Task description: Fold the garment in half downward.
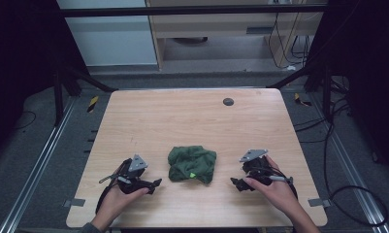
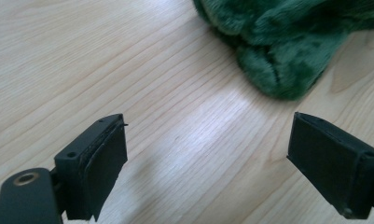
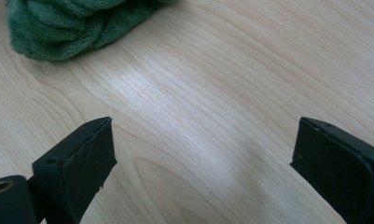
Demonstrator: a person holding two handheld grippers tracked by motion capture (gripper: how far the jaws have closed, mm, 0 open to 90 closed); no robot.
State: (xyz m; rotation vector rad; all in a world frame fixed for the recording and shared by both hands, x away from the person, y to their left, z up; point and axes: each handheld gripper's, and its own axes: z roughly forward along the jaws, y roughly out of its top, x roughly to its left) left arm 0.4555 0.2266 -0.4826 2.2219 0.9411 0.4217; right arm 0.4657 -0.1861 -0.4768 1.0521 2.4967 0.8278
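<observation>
1. Cloth: a crumpled green towel [image 1: 192,164] lies bunched on the wooden table [image 1: 182,121], a little toward six o'clock from the table's middle, with a small bright green tag showing on its near side.
2. Left gripper [image 1: 155,183] rests low at the towel's eight o'clock, near it but apart. In the left gripper view its jaws stand spread wide with only bare wood between them, and the towel [image 2: 287,42] sits ahead toward one o'clock.
3. Right gripper [image 1: 234,183] sits at the towel's four o'clock, also apart from it. In the right gripper view its jaws are released and wide, nothing between them, and the towel [image 3: 72,25] lies toward eleven o'clock.
4. A small dark round disc [image 1: 228,102] lies on the table at twelve o'clock, well apart from the towel.
</observation>
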